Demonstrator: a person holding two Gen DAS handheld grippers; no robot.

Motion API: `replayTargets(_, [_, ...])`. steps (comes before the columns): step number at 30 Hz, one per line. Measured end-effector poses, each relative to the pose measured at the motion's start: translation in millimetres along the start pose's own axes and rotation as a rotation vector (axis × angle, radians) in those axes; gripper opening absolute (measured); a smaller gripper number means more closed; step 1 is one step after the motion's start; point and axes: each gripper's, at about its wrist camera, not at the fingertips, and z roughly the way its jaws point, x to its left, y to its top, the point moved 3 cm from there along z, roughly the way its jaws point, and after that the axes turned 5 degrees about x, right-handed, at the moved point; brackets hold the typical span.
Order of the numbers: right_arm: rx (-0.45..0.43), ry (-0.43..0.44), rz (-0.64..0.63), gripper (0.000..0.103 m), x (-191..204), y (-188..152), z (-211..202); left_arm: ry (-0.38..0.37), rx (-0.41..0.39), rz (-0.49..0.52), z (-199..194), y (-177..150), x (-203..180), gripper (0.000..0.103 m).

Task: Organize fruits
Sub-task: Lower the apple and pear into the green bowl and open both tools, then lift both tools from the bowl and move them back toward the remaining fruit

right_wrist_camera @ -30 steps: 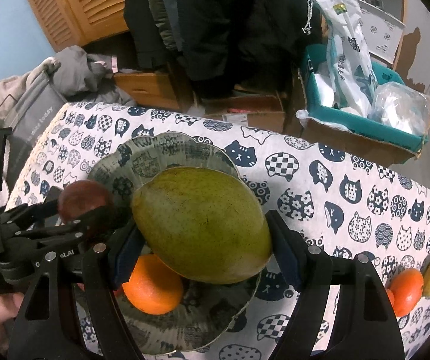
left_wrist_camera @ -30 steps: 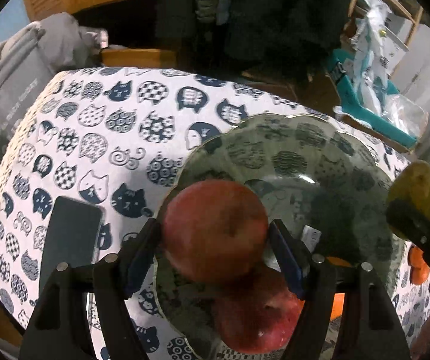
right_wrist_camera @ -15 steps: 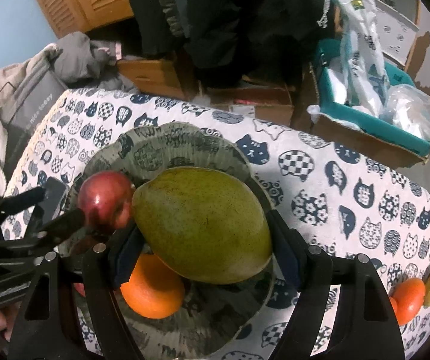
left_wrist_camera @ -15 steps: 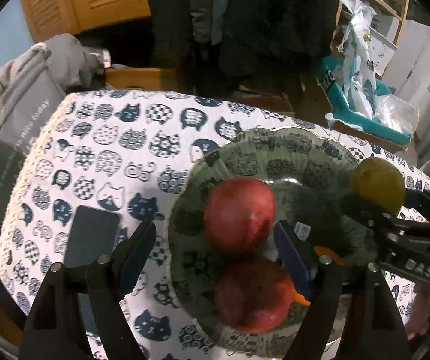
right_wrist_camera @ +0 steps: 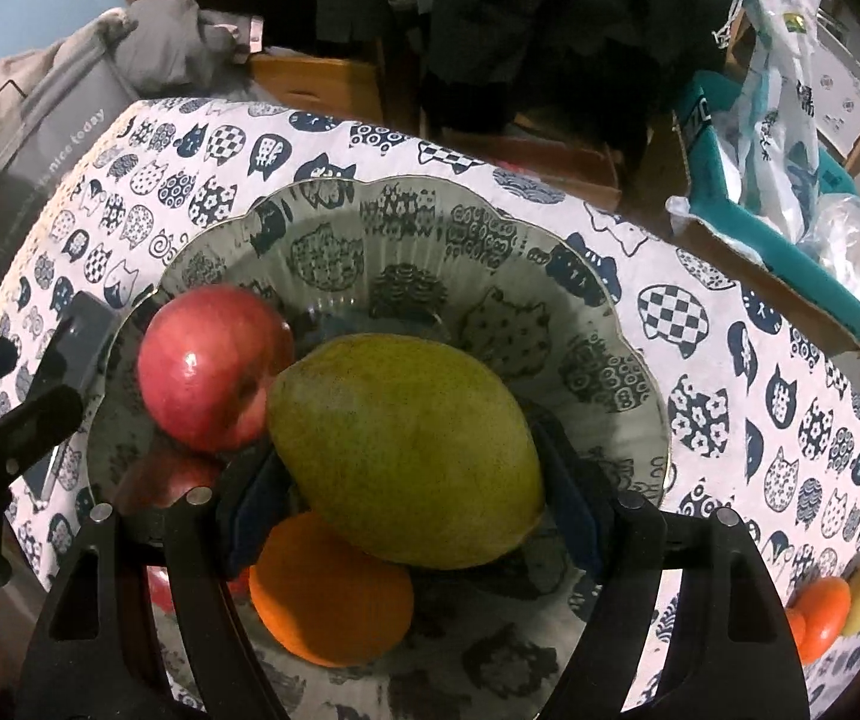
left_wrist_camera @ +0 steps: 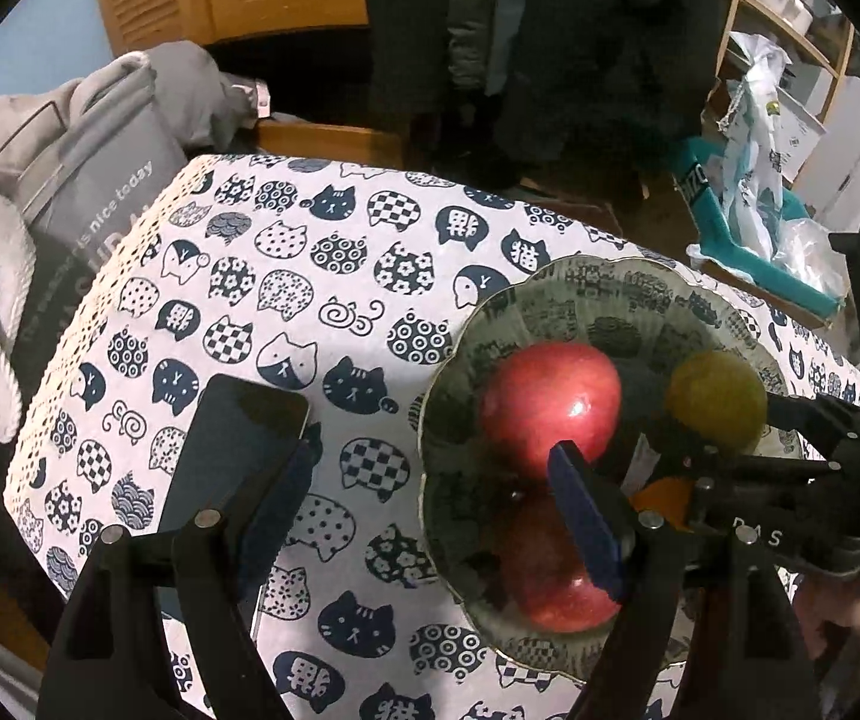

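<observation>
Left wrist view: the left claw (left_wrist_camera: 430,498) stands wide and empty, with two red apples (left_wrist_camera: 550,414) in the glass bowl (left_wrist_camera: 580,294) at three o'clock.

Right wrist view: the right claw (right_wrist_camera: 412,480) grips the green mango (right_wrist_camera: 406,450) above the bowl's orange (right_wrist_camera: 328,594). Next, likely lowering and letting go.

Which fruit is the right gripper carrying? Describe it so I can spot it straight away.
Find the scalloped glass bowl on the cat-print tablecloth. Over its middle, the right gripper holds a mango between its blue pads. It is the large, oval, yellow-green fruit, unlike the round red apple to its left and the orange beneath it.
</observation>
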Motion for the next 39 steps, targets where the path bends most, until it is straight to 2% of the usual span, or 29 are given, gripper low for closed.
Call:
replayTargets(11, [-0.097,0.018,0.026,0.081,-3,8,-39,-0.038,-0.049,-0.032,-25,3,4,0.082])
replayTargets(20, [-0.261,-0.033,0.046,0.081,-15,7,-110,-0.084,-0.140,-0.037,-69,10,-4,0.082])
replayTargets(24, [-0.329,-0.053,0.050,0.081,-18,2,-142,-0.112,-0.185,-0.024,-94,11,-13,0.082])
replayTargets(30, [-0.429,-0.127,0.027,0.081,-20,-14,-189,-0.125,-0.249,0.009,-127,10,-24,0.082])
replayTargets(39, [-0.512,-0.155,0.065,0.081,-38,-44,-243,-0.150,-0.318,0.050,-167,4,-42,0.085])
